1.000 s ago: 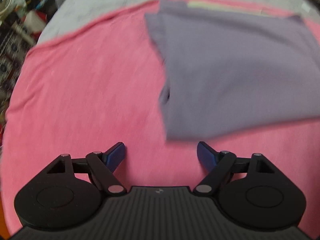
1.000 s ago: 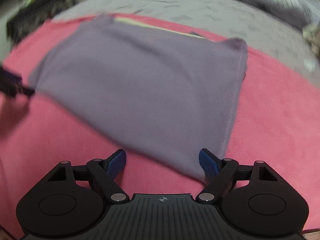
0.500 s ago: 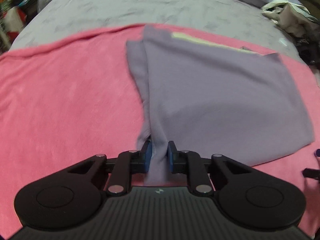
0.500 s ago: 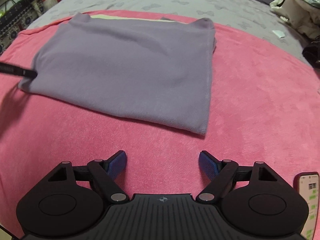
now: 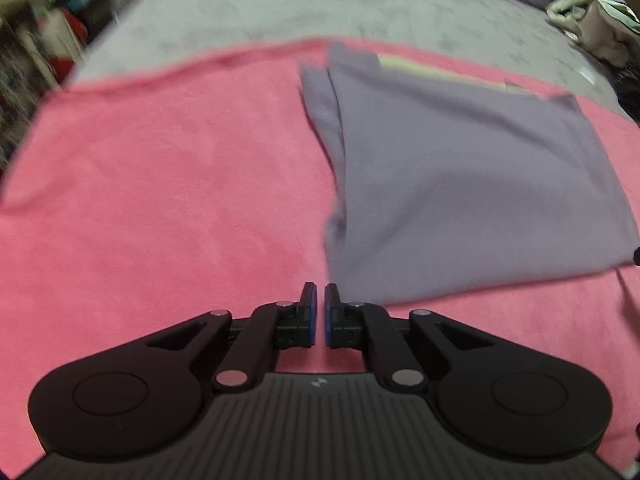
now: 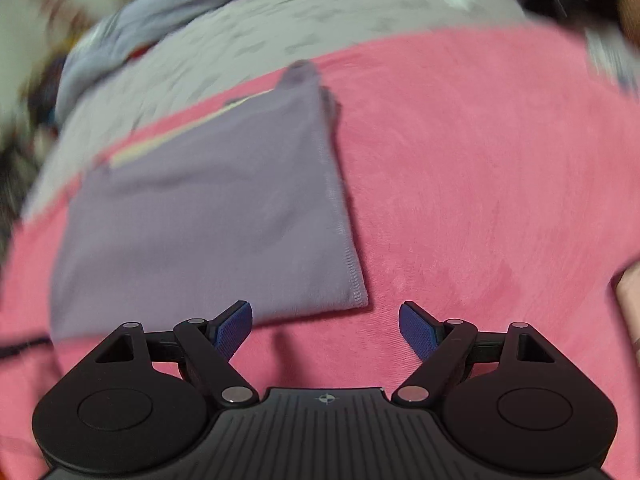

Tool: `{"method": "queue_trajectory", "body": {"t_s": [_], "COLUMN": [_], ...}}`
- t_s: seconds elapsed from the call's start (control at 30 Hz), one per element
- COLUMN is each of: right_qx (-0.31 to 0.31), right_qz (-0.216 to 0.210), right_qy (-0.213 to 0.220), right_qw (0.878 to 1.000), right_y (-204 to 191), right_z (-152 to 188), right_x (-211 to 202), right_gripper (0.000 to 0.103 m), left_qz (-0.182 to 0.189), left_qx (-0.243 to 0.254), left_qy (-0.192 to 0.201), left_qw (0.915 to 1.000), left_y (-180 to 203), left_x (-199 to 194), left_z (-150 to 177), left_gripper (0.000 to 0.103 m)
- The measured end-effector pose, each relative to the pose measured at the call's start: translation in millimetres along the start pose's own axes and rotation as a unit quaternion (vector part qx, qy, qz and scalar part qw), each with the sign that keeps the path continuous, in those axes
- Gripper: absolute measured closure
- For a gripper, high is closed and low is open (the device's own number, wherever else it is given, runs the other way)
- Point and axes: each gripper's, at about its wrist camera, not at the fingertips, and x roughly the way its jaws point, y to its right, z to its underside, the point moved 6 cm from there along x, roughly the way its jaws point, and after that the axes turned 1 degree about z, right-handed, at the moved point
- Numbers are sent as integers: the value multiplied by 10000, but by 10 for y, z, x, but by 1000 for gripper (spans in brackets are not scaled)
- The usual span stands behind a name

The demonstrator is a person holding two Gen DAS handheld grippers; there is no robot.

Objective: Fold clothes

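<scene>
A folded purple cloth [image 5: 460, 184] lies flat on a pink blanket [image 5: 160, 200], with a pale yellow strip along its far edge. My left gripper [image 5: 319, 300] is shut and its blue pads almost touch. No fabric shows between them. The cloth's near left corner sits just beyond the right fingertip. In the right wrist view the purple cloth [image 6: 208, 232] fills the left half. My right gripper [image 6: 326, 320] is open just short of the cloth's near right corner, and its left pad overlaps the near edge. Nothing is between its fingers.
The pink blanket [image 6: 480, 200] covers a grey patterned bedsheet [image 5: 320, 12]. A heap of pale clothes [image 5: 592, 28] lies at the far right of the bed. Clutter stands beyond the bed's left side [image 5: 36, 40]. A pale object [image 6: 628, 300] shows at the right edge.
My left gripper went from open to shut. Half a second ago the cloth's near edge was between its pads; now the pads show no fabric. The right gripper rolled and shifted toward the cloth's right corner.
</scene>
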Motion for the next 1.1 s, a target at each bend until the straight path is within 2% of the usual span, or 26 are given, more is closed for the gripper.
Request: {"method": "queue_trajectory", "body": {"t_s": [0.07,0.17,0.23,0.3,0.33,0.4,0.43,0.5,0.53,0.57,0.6,0.63,0.67,0.7,0.77,0.83,0.9,1.0,1.1], "right_qx": [891,2039,2615,3033,3133,3197,3201,3113,2963,2811,2595,2236,1643,945,-319,-1297,-2149,-3029,-3321], "right_qz": [-439,-1048,-1390,-1598,-1634,-1621,-1582,-1381,-1144,-908,-790,-524,-132,190,260,-104,-353,-337,-31], "right_qy": [0,94,129,142,170,179,168,117,53,-11,-34,-58,-69,-57,78,168,155,369,498], "right_qw": [9951,9733,9551,9393,9353,9334,9339,9402,9482,9554,9625,9733,9863,9953,9991,9914,9759,9517,9419], "right_y": [164,353,422,475,489,505,510,544,547,552,524,443,316,138,-285,-763,-1225,-1780,-2087], "right_z": [-40,-90,-101,-92,-82,-55,-39,-11,6,22,14,-6,-24,-40,-67,-52,-54,-128,-328], "right_x": [58,131,179,225,230,229,228,227,227,226,206,151,82,12,-76,-68,64,509,1066], "right_gripper": [21,21,21,21,22,29,38,58,81,88,88,86,78,77,76,79,88,93,93], "left_qz": [221,579,736,807,742,465,279,-62,-126,-190,-165,-82,9,110,292,404,419,433,584], "left_qx": [352,969,1381,1780,2006,2544,2950,3827,4158,4482,4573,4514,4403,4210,3713,3295,3129,2982,2591], "left_qy": [471,816,836,771,655,495,570,818,860,901,897,863,817,752,659,617,676,851,911], "left_qw": [9980,9902,9841,9777,9747,9647,9534,9202,9053,8891,8846,8881,8941,9039,9257,9413,9464,9497,9598], "left_y": [150,513,813,1114,1242,1419,1494,1607,1629,1652,1644,1615,1579,1534,1450,1389,1379,1347,1299], "left_x": [-125,-80,74,260,372,569,587,525,496,466,445,431,419,412,408,423,391,355,363], "left_z": [-176,-382,-414,-372,-311,-101,1,185,266,346,388,403,404,388,346,318,301,331,316], "left_gripper": [99,98,98,93,91,97,97,97,97,97,98,98,98,98,98,98,98,98,98]}}
